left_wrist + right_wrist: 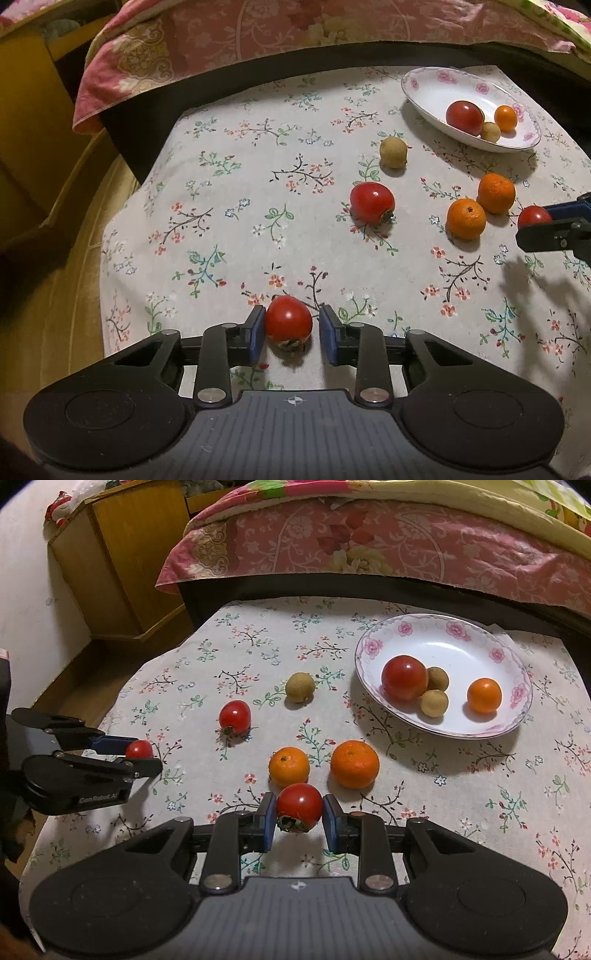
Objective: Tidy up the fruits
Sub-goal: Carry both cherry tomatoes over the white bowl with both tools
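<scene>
A red tomato [289, 323] rests on the floral cloth between the fingers of my left gripper [291, 328]. The left pad touches it, and a thin gap shows at the right pad. The same gripper [142, 753] appears at the left of the right wrist view. My right gripper [299, 812] is shut on another tomato [299, 806] and holds it above the cloth. Loose on the cloth lie a tomato [235, 717], two oranges [289, 766] [354, 763] and a longan [300, 686]. The flowered plate [369, 642] holds a tomato, two longans and a small orange.
A bed with a pink floral cover [369, 542] runs along the far side of the table. A wooden cabinet [122, 565] stands at the back left. The cloth [221, 221] ends at the table's left edge, with the floor below.
</scene>
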`<state>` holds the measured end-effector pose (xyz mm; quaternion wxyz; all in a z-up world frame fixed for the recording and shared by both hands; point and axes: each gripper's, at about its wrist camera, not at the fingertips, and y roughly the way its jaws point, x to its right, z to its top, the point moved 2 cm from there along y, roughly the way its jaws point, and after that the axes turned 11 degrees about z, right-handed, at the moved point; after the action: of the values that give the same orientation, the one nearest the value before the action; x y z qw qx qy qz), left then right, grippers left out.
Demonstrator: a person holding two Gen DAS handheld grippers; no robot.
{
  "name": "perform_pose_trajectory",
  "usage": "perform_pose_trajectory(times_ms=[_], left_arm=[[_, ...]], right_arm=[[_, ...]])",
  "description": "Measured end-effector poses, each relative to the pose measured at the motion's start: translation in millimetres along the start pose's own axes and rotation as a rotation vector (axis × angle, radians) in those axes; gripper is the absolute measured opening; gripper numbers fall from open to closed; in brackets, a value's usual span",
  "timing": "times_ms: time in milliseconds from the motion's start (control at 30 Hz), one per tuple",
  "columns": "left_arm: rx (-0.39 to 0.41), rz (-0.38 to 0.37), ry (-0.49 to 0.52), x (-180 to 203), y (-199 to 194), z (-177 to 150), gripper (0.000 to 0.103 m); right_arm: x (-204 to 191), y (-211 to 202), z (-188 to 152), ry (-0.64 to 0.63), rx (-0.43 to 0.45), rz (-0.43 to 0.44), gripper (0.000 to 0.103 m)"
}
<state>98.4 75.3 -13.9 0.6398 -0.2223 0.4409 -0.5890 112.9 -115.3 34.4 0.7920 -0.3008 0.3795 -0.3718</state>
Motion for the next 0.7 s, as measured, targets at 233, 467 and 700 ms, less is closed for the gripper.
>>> perform_pose_trajectory(times_ms=[233, 467, 700], left_arm=[[0.006, -0.019, -0.002, 4.2, -3.9, 0.0, 0.034], [0.043, -0.086, 0.002, 19.4, -14.3, 13.9, 0.034], [0.121, -0.163, 0.049, 53.0, -30.5, 42.0, 0.034]], right_arm=[[-0.3, -2.6, 1.9, 0.0, 0.011, 0.001, 0.027], [5.9, -8.2, 5.1, 0.011, 0.035, -0.016, 0.027], [21.9, -19.0, 9.0, 0.048, 0.072, -0.045, 0.027]])
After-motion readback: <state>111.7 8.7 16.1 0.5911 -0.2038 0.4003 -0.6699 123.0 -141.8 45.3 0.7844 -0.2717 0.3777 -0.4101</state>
